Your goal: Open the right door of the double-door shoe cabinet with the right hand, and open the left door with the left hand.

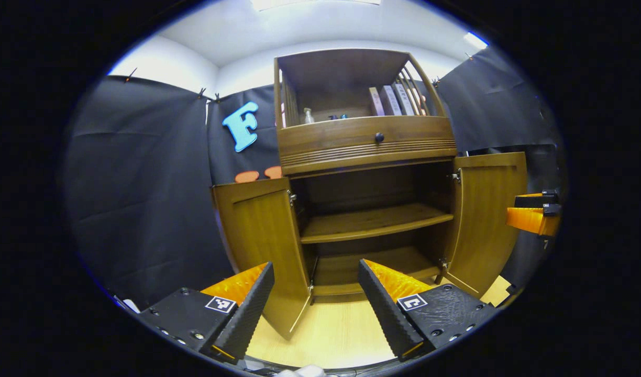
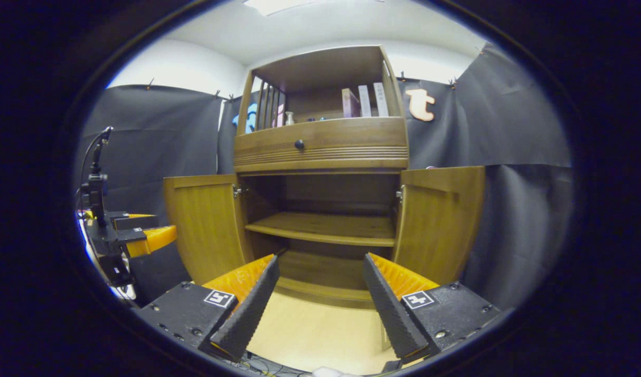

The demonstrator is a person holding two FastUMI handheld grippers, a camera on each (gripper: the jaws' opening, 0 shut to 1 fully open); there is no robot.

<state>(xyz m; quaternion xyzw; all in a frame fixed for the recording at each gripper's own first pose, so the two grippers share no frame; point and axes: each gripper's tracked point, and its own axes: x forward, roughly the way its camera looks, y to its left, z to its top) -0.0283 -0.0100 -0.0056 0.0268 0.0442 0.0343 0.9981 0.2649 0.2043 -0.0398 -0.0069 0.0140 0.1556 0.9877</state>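
Observation:
The wooden shoe cabinet (image 1: 367,152) stands ahead with both lower doors swung wide. Its left door (image 1: 260,235) and right door (image 1: 488,220) hang outward, baring two inner shelves (image 1: 373,222). My left gripper (image 1: 316,272) is open, back from the cabinet, with nothing between its fingers. The right gripper view also shows the cabinet (image 2: 320,146), the left door (image 2: 205,225) and the right door (image 2: 438,220). My right gripper (image 2: 320,264) is open and holds nothing. The right gripper (image 1: 532,212) appears far right in the left gripper view; the left gripper (image 2: 124,230) appears far left in the right gripper view.
The cabinet's top shelf holds several books (image 1: 394,99) and a small bottle (image 1: 308,115) above a drawer with a dark knob (image 1: 379,137). Black cloth walls (image 1: 142,183) close in both sides. Pale wooden floor (image 1: 336,335) lies before the cabinet.

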